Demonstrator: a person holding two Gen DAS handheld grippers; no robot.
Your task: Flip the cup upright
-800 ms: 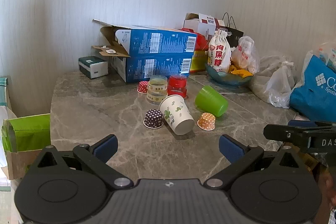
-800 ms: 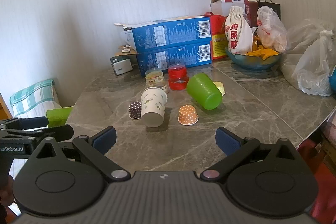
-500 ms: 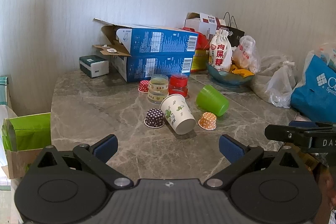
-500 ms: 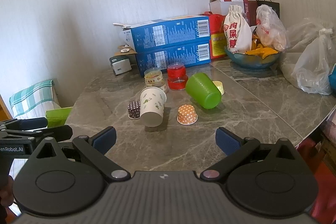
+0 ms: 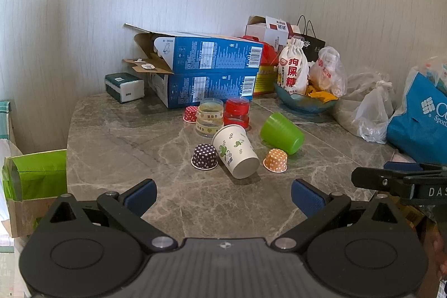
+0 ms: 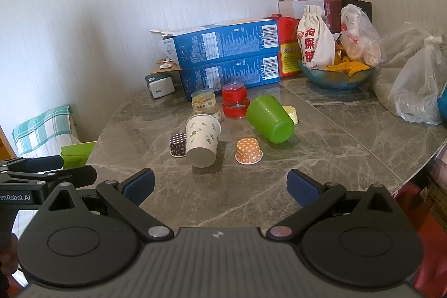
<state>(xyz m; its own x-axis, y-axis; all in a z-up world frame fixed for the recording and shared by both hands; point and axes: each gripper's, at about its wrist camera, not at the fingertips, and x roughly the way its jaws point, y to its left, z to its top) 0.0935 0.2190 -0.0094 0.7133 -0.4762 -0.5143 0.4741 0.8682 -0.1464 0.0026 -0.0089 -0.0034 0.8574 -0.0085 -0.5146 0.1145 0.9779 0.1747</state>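
A white paper cup with green leaf prints [image 5: 236, 150] lies on its side on the marble table, its base end toward me; it also shows in the right wrist view [image 6: 202, 140]. A green plastic cup [image 5: 282, 133] lies on its side to its right, and shows in the right wrist view [image 6: 270, 122]. My left gripper [image 5: 223, 197] is open and empty, short of the cups above the table's near part. My right gripper [image 6: 220, 186] is open and empty, also short of the cups.
Small polka-dot cupcake liners, purple [image 5: 204, 156] and orange [image 5: 276, 160], flank the paper cup. Stacked clear [image 5: 210, 116] and red [image 5: 237, 111] jars stand behind. Blue boxes [image 5: 206, 74], a snack bowl [image 5: 304, 99] and plastic bags [image 5: 374, 111] line the back and right.
Both grippers have drifted slightly; the cups sit a little lower in the views. Nothing on the table has moved, and both grippers stay open.
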